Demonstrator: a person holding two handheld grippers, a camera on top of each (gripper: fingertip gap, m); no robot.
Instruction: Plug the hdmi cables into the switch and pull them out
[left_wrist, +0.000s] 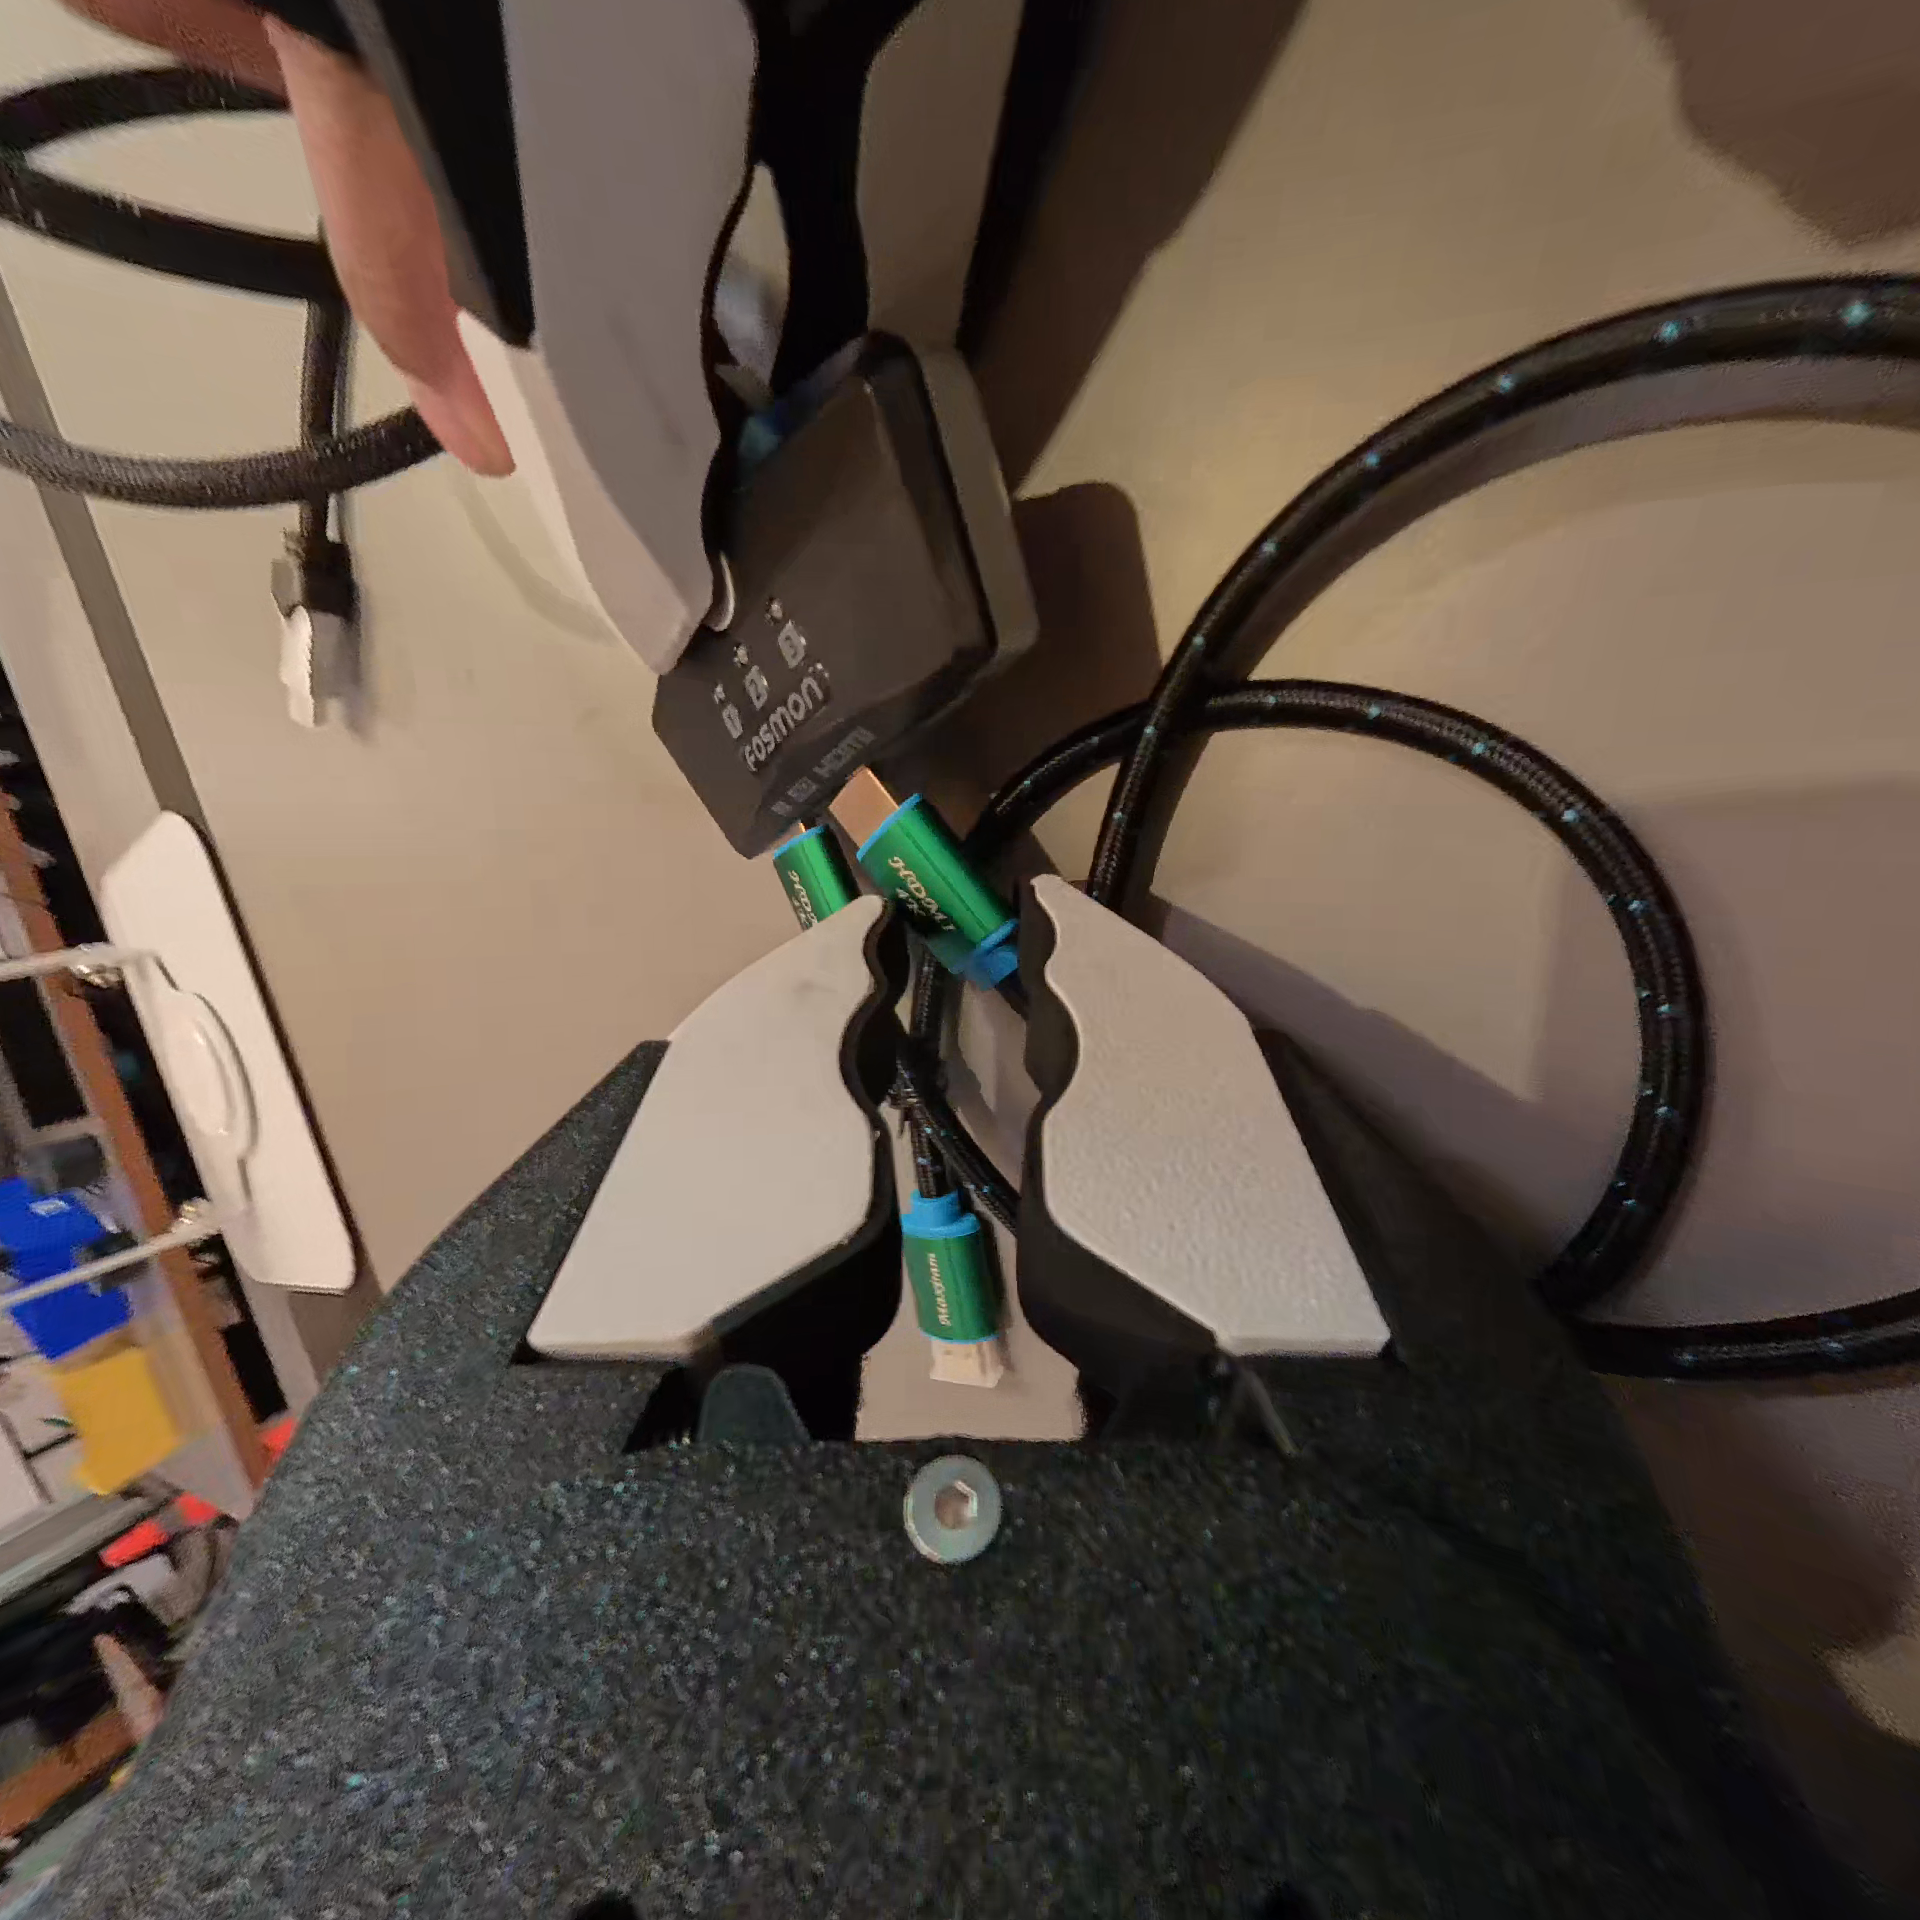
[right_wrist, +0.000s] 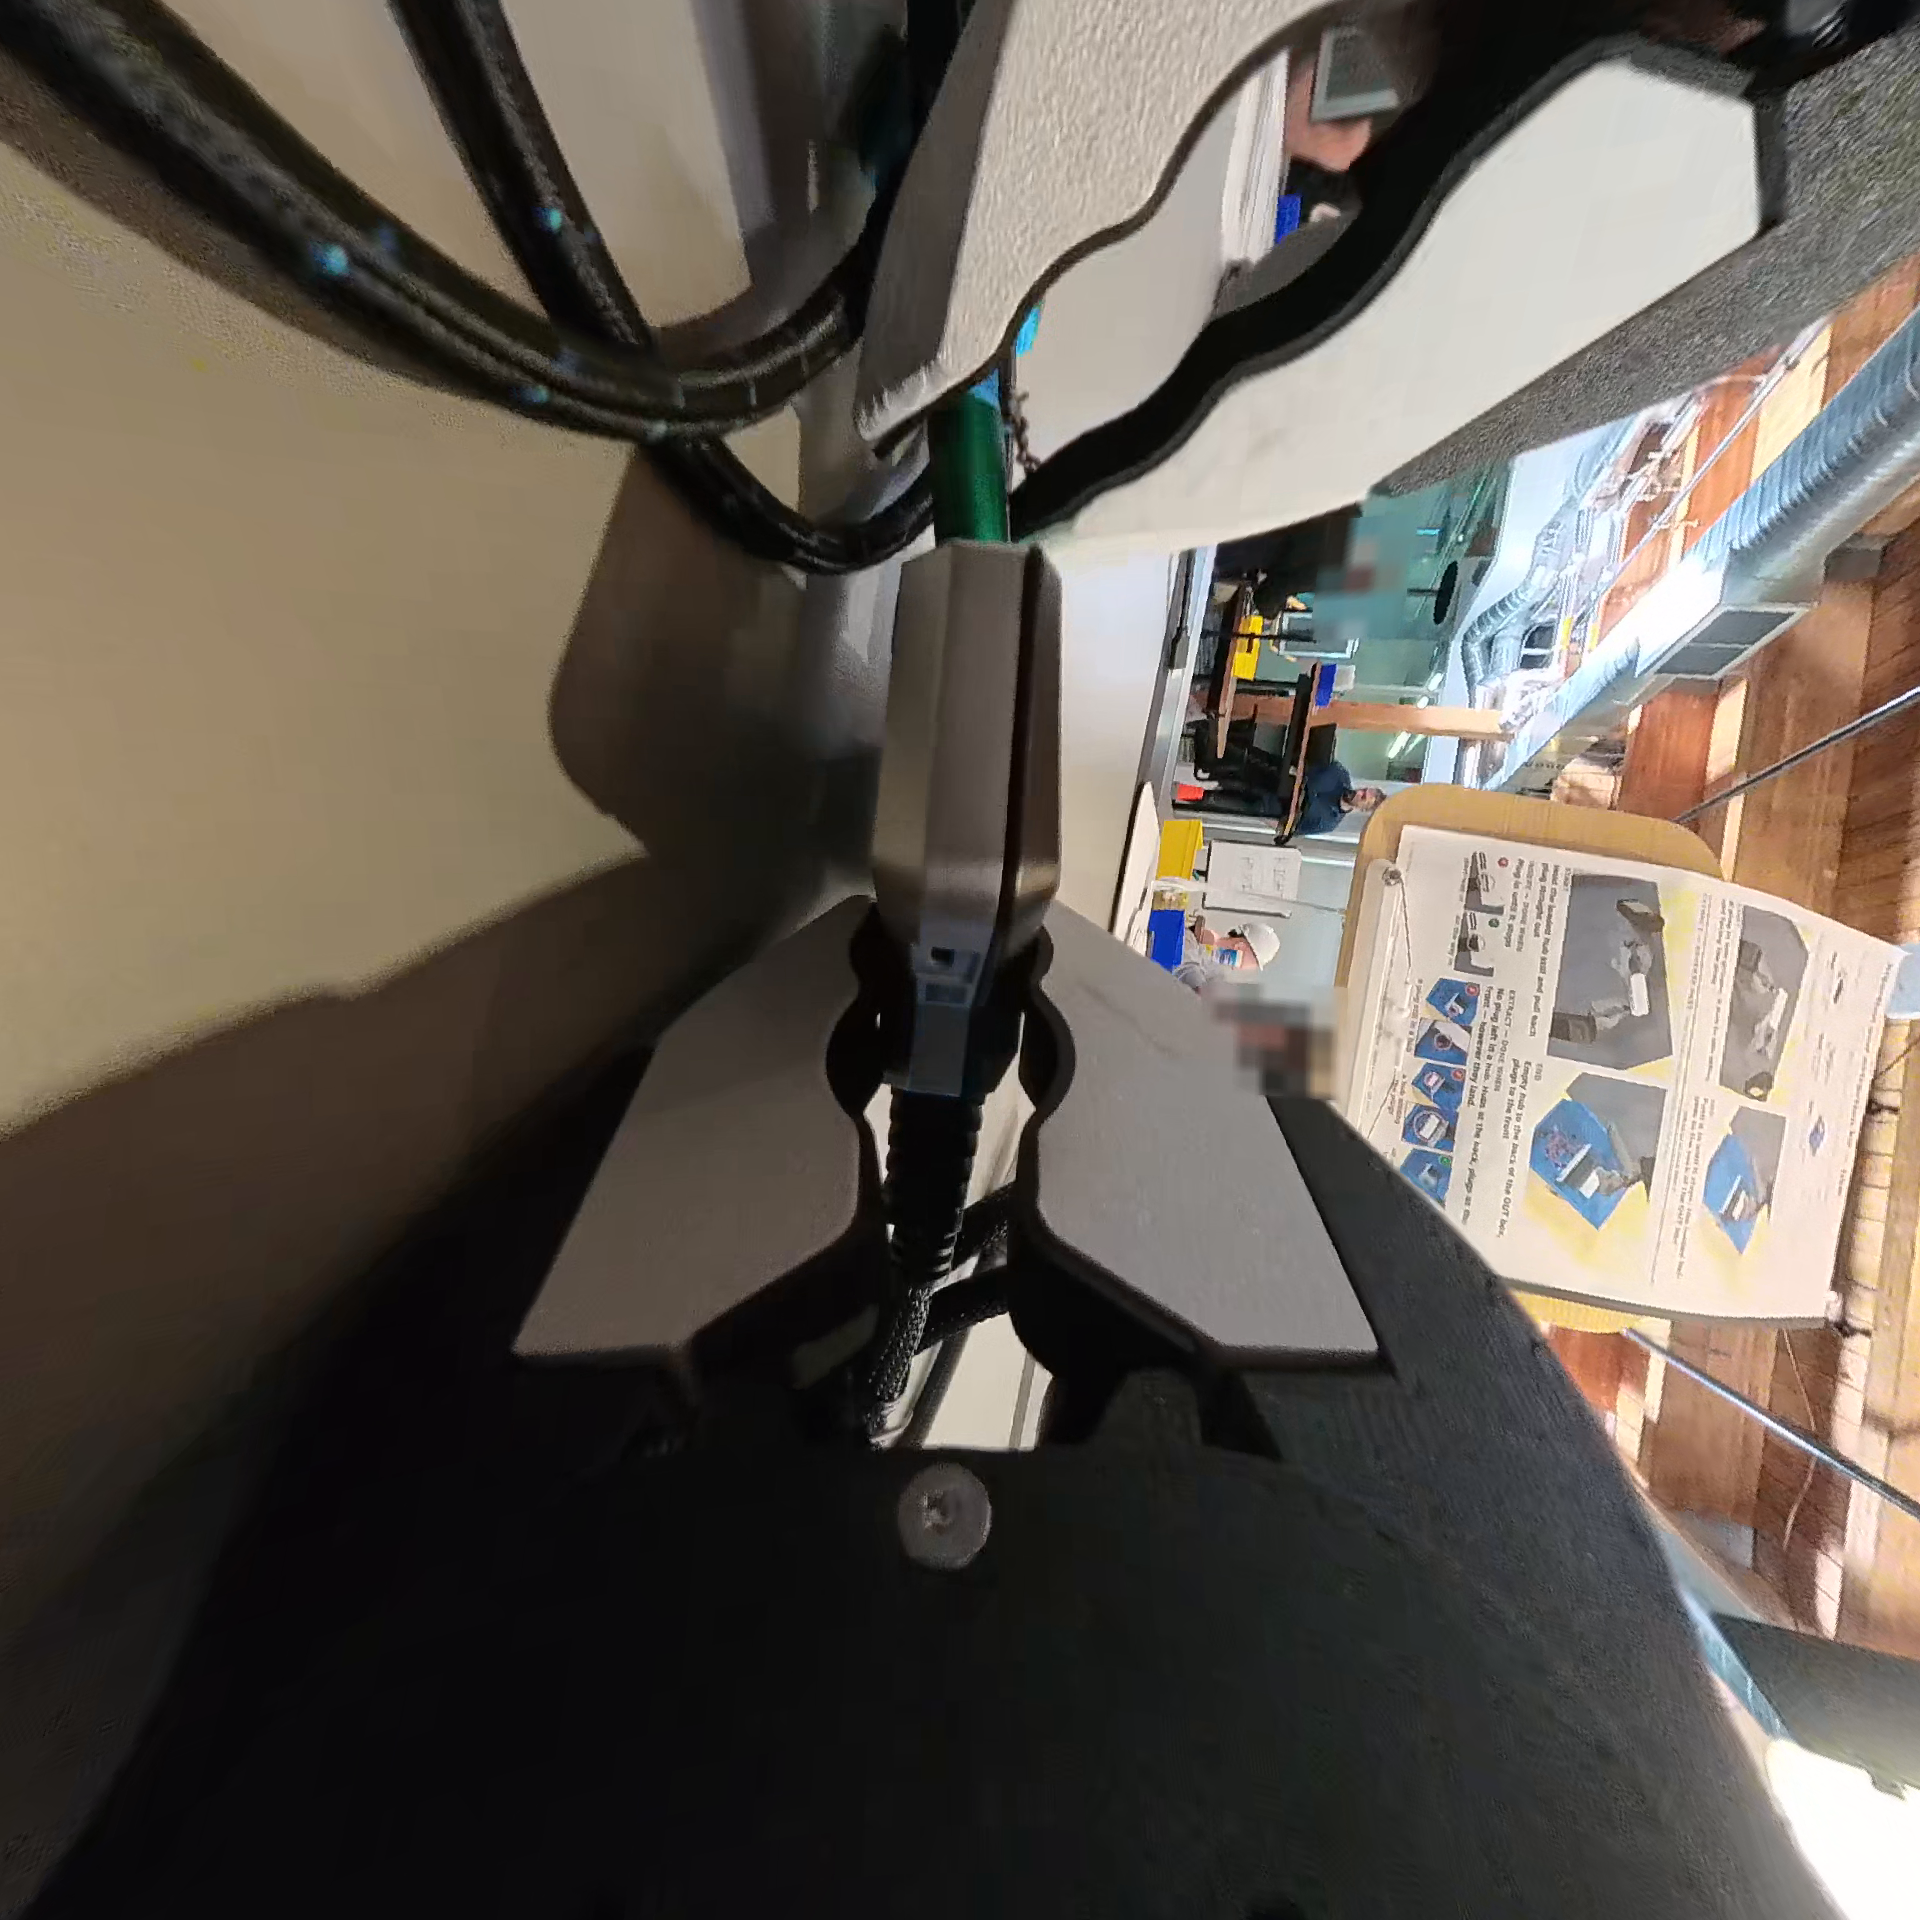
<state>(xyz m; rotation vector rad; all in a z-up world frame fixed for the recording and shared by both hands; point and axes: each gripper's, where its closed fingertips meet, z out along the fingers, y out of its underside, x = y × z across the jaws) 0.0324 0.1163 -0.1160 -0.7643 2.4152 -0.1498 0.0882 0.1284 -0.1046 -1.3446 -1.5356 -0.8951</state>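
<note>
Over the beige tabletop your right gripper pinches the black switch box at its cabled end, both pads pressed on it, so its port face points at your other tool. Your left gripper nips the blue rear collar of a green plug, gold tip just entering the box beside a second green plug. A spare green plug and braided cable lie beneath.
</note>
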